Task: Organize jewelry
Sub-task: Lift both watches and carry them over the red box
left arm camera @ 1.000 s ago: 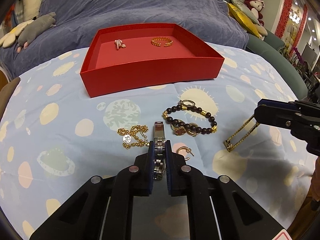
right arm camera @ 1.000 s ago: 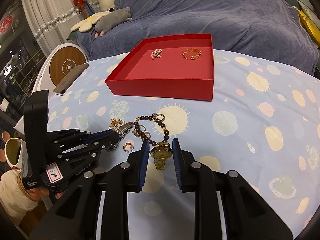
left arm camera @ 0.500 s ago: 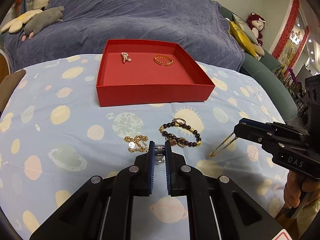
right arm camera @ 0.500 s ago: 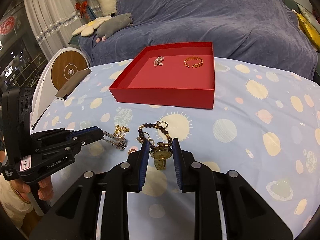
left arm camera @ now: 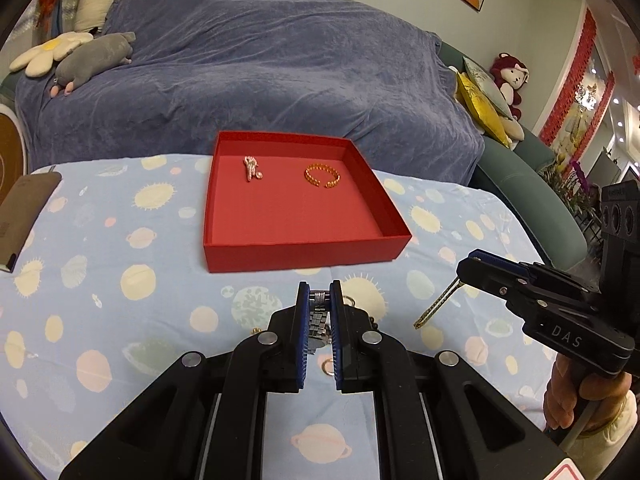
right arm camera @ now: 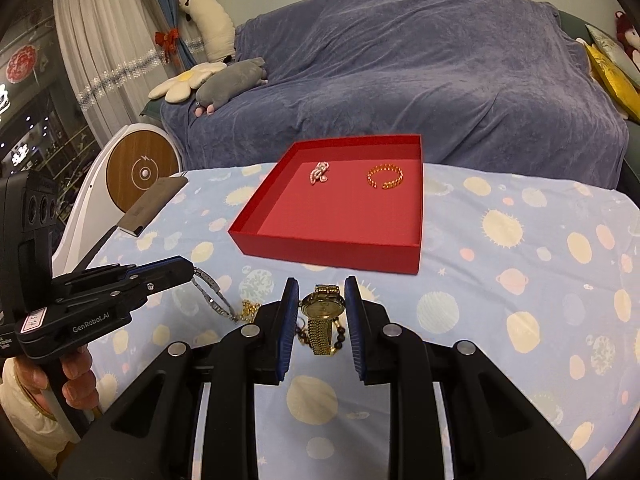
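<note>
My left gripper point(left arm camera: 319, 292) is shut on a silver watch point(left arm camera: 318, 316), lifted above the cloth; the watch hangs from it in the right wrist view point(right arm camera: 210, 292). My right gripper point(right arm camera: 321, 292) is shut on a gold watch point(right arm camera: 322, 316), whose band dangles in the left wrist view point(left arm camera: 438, 305). The red tray point(left arm camera: 304, 251) stands ahead of both and holds a pink-white trinket point(left arm camera: 252, 167) and a gold beaded bangle point(left arm camera: 322, 175). A gold chain point(right arm camera: 250, 309), a dark bead bracelet point(right arm camera: 340, 338) and a small hoop point(left arm camera: 328, 367) lie on the cloth below.
The table wears a light blue planet-print cloth point(left arm camera: 120, 280). A brown notebook point(left arm camera: 24, 216) lies at its left edge. A blue-covered sofa point(left arm camera: 260, 72) with plush toys stands behind. A white and wooden round device point(right arm camera: 140, 172) stands at the left.
Both grippers have risen with their watches and moved toward the red tray. The loose jewelry has dropped below and behind the fingers.
</note>
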The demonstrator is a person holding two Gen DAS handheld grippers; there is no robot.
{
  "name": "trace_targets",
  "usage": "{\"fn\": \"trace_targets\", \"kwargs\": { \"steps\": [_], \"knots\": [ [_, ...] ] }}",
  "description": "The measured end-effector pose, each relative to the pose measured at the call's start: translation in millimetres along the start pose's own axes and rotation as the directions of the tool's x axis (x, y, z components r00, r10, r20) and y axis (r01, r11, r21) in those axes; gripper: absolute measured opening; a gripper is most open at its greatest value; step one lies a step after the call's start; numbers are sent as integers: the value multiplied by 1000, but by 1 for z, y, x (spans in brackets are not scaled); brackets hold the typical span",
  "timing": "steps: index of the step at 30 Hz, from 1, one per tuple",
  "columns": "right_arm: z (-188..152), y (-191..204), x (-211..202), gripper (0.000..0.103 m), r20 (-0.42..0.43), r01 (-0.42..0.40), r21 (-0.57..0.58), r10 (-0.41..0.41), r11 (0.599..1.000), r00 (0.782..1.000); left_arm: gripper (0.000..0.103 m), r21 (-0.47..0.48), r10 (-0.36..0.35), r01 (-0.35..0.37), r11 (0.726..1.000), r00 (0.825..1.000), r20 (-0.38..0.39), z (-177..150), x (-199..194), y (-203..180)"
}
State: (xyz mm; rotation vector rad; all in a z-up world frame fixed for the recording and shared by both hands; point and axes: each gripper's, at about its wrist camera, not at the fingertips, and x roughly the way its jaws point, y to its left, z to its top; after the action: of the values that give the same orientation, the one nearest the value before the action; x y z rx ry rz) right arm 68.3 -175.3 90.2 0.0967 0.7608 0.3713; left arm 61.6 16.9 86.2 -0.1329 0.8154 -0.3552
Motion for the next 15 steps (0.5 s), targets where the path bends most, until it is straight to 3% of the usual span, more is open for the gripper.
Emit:
{"fn": "trace_targets", "kwargs": {
  "steps": [7, 15],
  "knots": [
    [53, -6, 12, 23, 46, 14, -16, -13, 1000, 999, 7, 39, 31, -32, 999, 999, 34, 50, 9, 4],
    [91, -21, 64, 23, 37, 34, 5, -34, 999, 999, 7, 30, 63, -66, 997, 995, 73, 99, 50, 18]
  ]
}}
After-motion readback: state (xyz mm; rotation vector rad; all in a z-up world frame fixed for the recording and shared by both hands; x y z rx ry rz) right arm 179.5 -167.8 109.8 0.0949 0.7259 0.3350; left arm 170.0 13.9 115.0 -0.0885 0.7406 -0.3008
